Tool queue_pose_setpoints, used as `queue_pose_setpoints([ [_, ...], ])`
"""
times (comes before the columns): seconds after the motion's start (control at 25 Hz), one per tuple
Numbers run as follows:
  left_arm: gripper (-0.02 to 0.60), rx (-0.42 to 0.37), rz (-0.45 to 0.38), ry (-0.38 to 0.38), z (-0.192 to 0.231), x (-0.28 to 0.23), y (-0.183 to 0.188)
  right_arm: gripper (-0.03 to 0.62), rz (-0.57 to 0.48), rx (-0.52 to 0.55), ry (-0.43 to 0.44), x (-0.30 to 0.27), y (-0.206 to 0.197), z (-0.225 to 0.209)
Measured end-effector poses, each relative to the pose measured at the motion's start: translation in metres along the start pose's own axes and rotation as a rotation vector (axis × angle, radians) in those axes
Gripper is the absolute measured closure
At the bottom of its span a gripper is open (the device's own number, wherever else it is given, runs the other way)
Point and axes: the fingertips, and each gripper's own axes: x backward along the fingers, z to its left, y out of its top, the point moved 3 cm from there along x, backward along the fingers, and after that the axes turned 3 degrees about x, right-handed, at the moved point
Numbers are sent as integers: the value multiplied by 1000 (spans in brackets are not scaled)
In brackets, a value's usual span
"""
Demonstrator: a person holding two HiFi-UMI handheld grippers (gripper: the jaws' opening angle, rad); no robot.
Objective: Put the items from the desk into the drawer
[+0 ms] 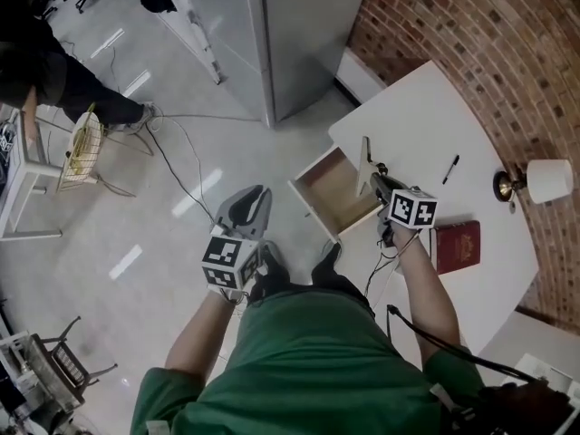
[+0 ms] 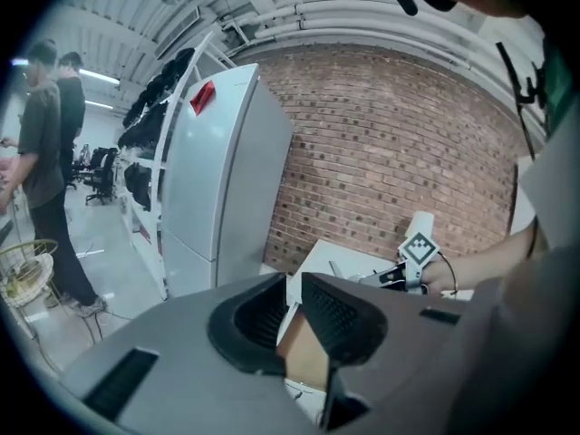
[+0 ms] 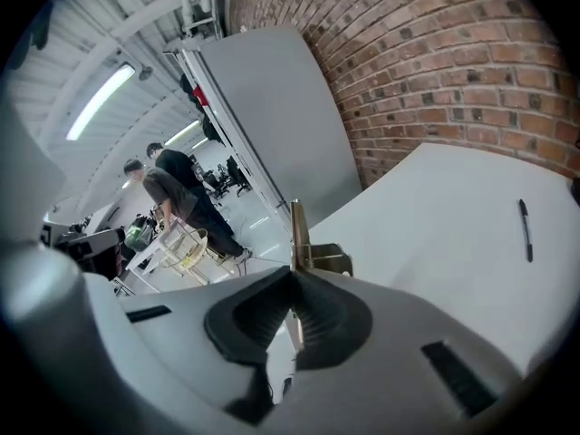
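as right tool (image 3: 292, 277) clamps it, drawer (image 1: 337, 190) stands open.

Left tongs (image 1: 254, 196) point low with jaws slightly apart, while right tongs (image 1: 372, 178) reach forward, jaws pressed together.

A red brick wall (image 1: 471, 25) fills the upper right of the head view, meeting a tall grey metal cabinet (image 1: 290, 34) at top centre. A glossy pale grey floor (image 1: 163, 234) spreads across the left half, streaked with reflected light. A white side table (image 1: 18, 184) and a yellowish wire basket (image 1: 80, 143) stand at the left edge. In the right gripper view, a long ceiling strip light (image 3: 101, 102) glows at upper left.
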Motion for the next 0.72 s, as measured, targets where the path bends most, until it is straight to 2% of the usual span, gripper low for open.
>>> queue_pose_setpoints([
  [0.2, 534, -16, 32, -98, 3, -9, -20, 588, 40, 15, -31, -19, -24, 24],
  [0.36, 534, -57, 84, -144, 3, -19, -44, 588, 77, 0, -40, -35, -51, 34],
  [0.72, 534, -36, 113, -78, 0, -43, -80, 588, 181, -60, -61, -97, -118, 15],
])
